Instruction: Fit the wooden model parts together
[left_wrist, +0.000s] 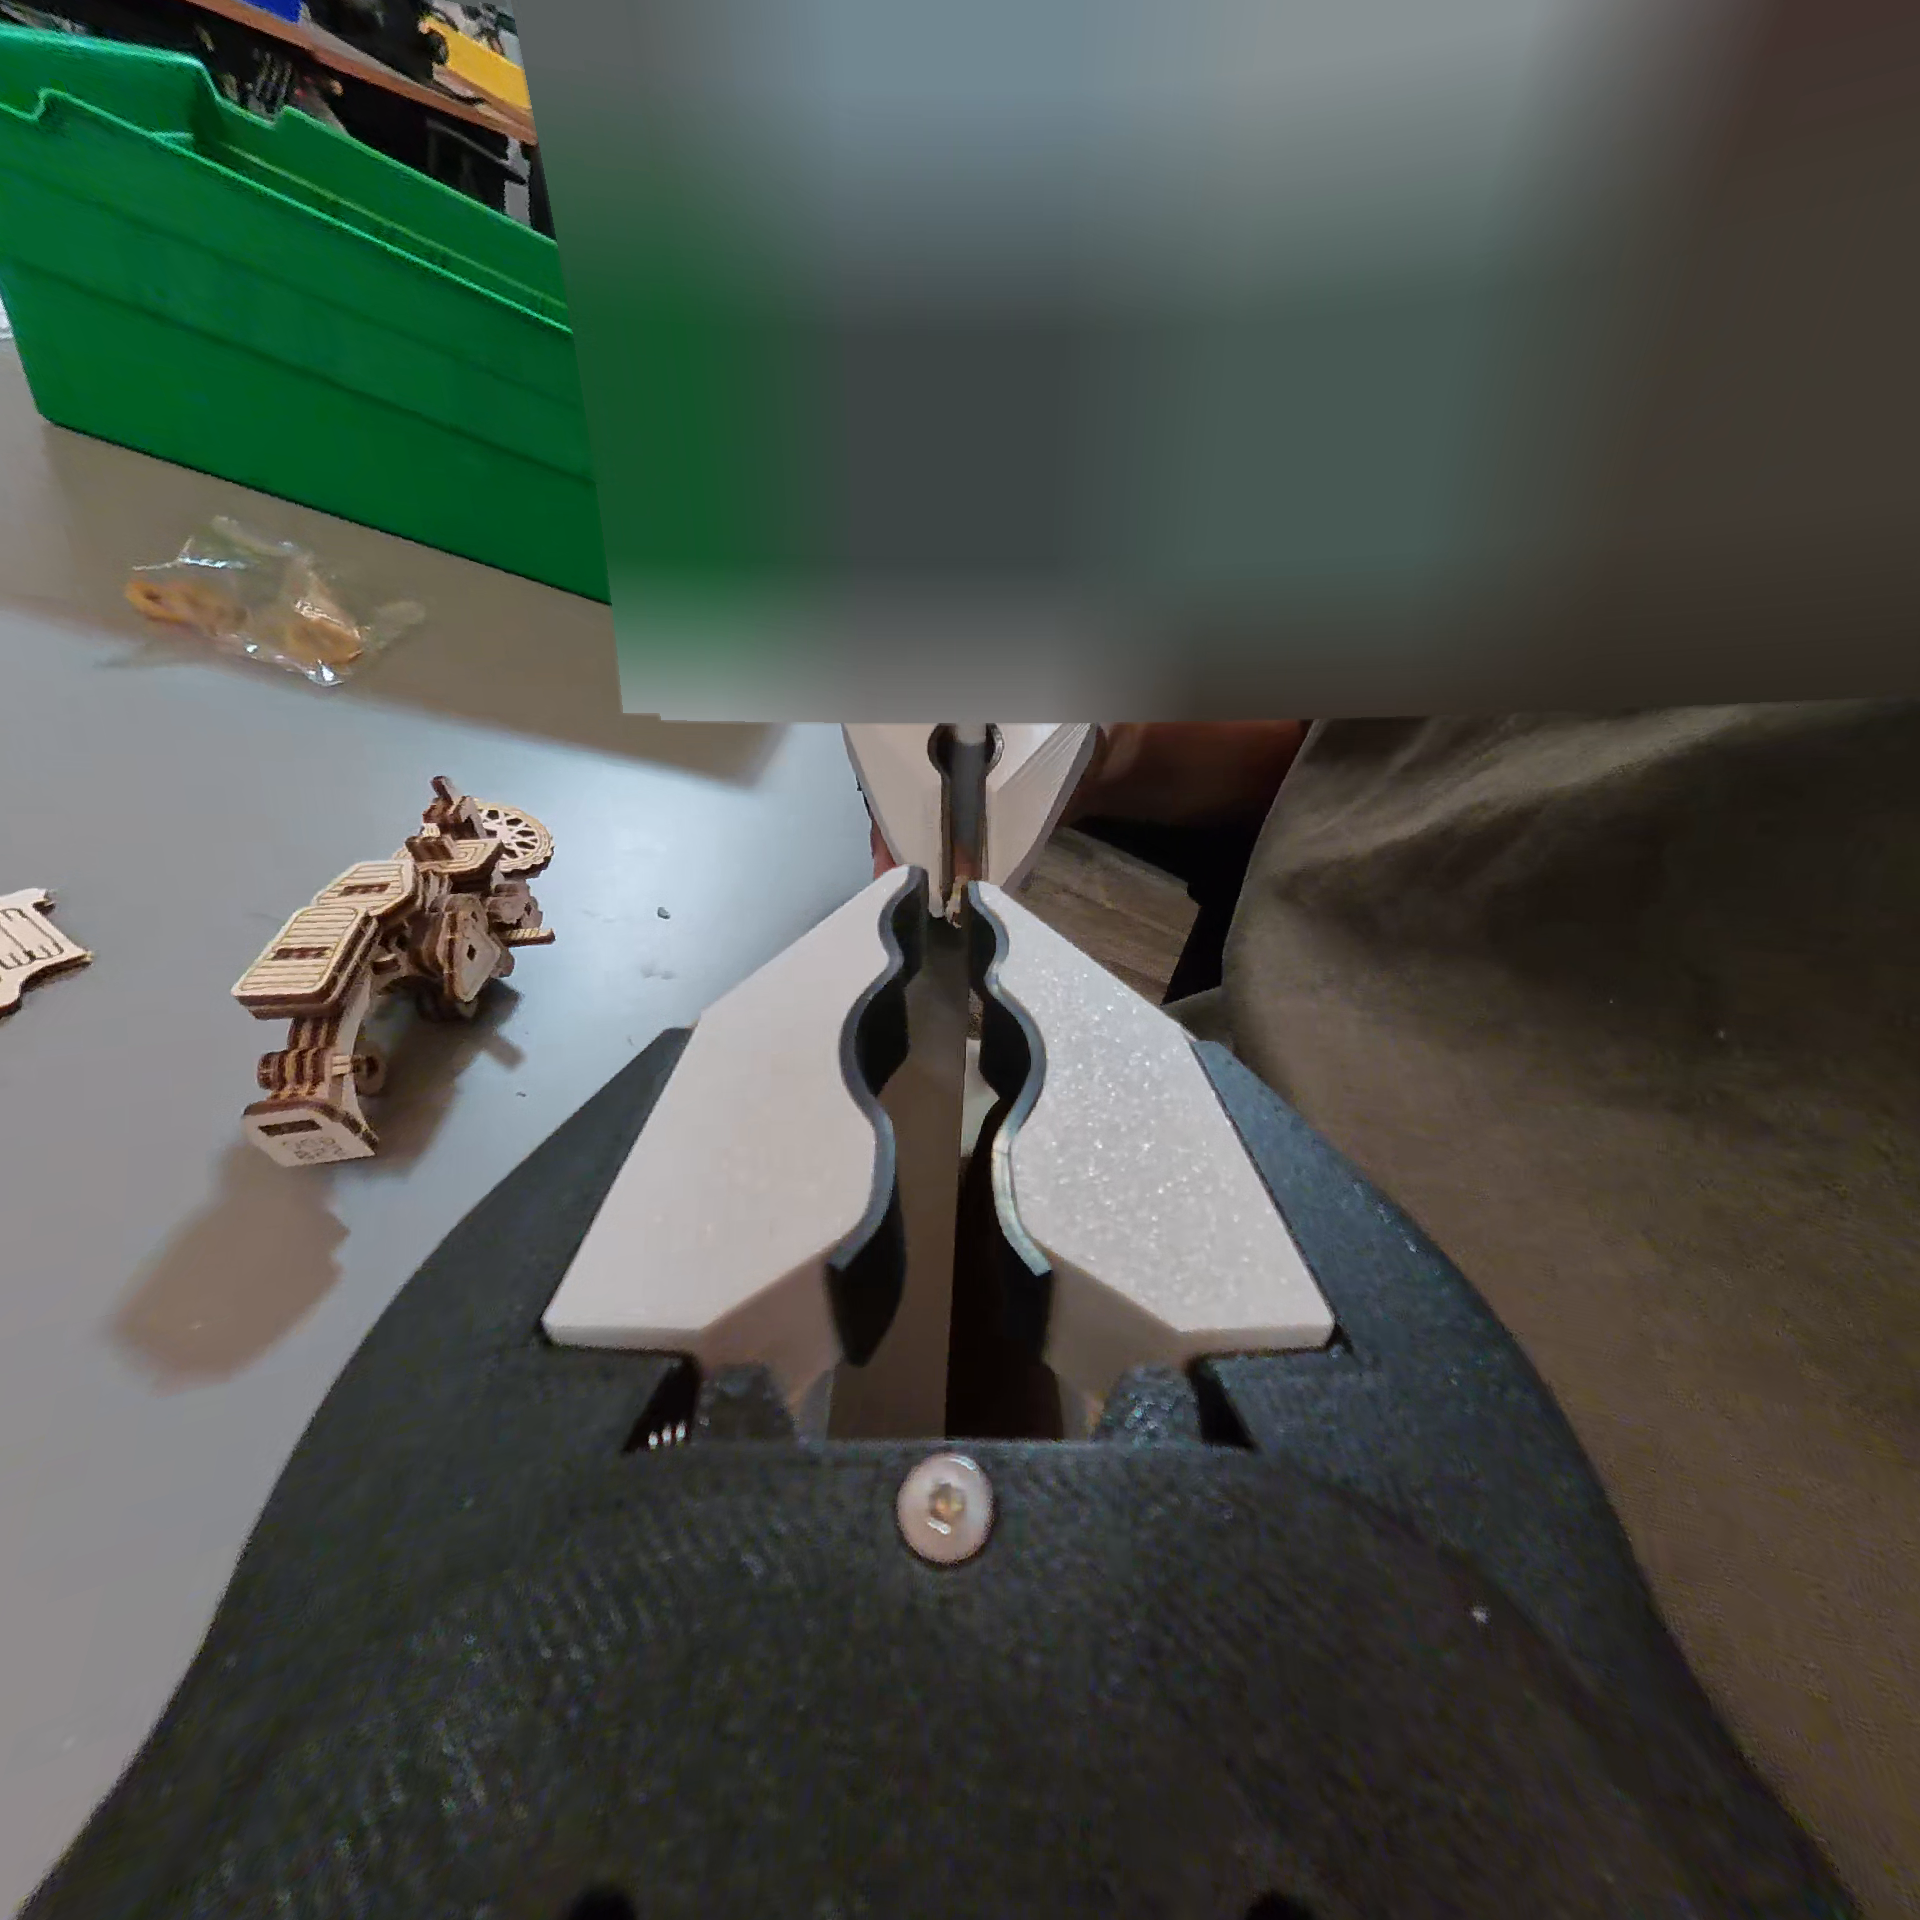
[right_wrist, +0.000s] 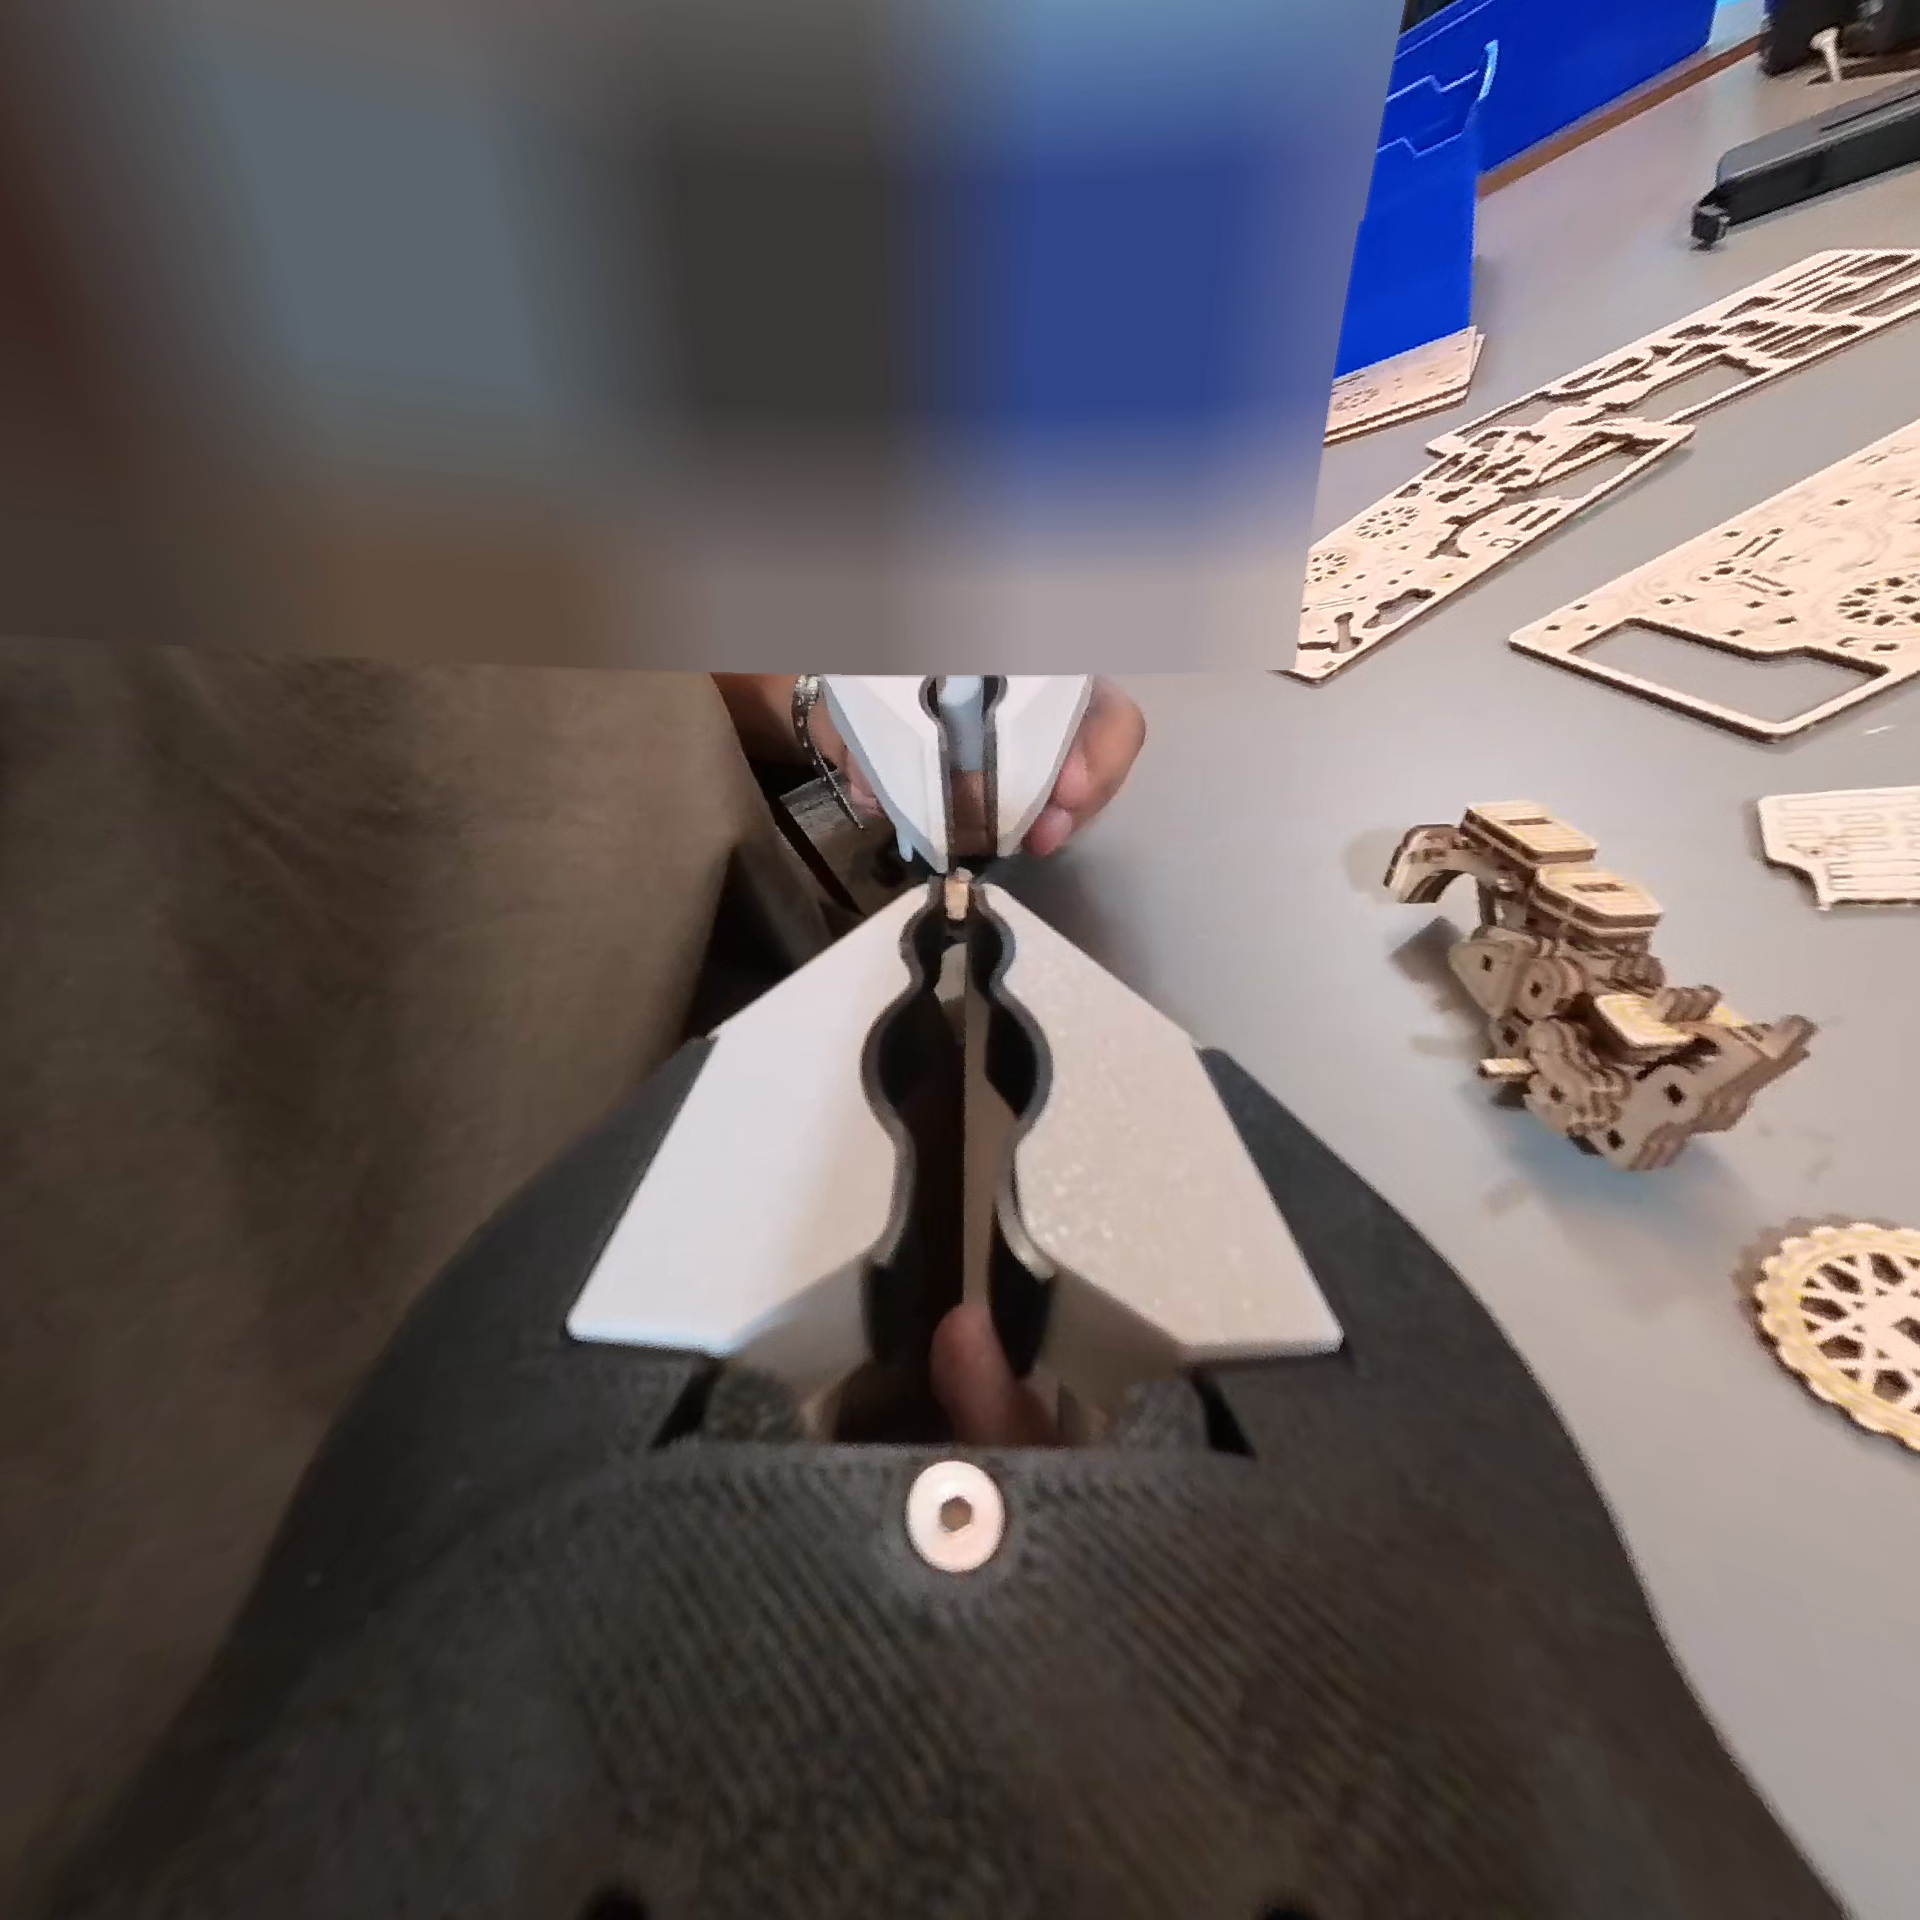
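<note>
both grippers meet tip to tip in mid-air in front of the person's torso, just off the table edge. right gripper (right_wrist: 957, 902) is pinched down on a tiny wooden piece (right_wrist: 958, 894) right at its fingertips, only a sliver of gap between the pads. left gripper (left_wrist: 948, 902) is also nearly closed, fingertips a hair apart; something small sits at the very tip but i can't tell from its own view if it actually has a grip on it. from the right view the left gripper faces in, tips almost touching the same piece, so this looks like a handover or a press-fit of two small parts. risks: piece is held by the last bit of pad, so any misalignment or sideways push between the two tips could flick it out, and it would likely drop into the lap, not onto the table (right_wrist: 1299, 935). too much squeeze could also crack something that thin. the half-built wooden model (right_wrist: 1600, 987) sits on the table off to the right, well apart from the tips, with a loose gear wheel (right_wrist: 1849, 1340) nearer and punched-out part sheets (right_wrist: 1558, 499) behind. left side has a bag of spare parts (left_wrist: 260, 613) and a green bin (left_wrist: 291, 312) further back. open table between tips and model, so moving over is clear.
</note>
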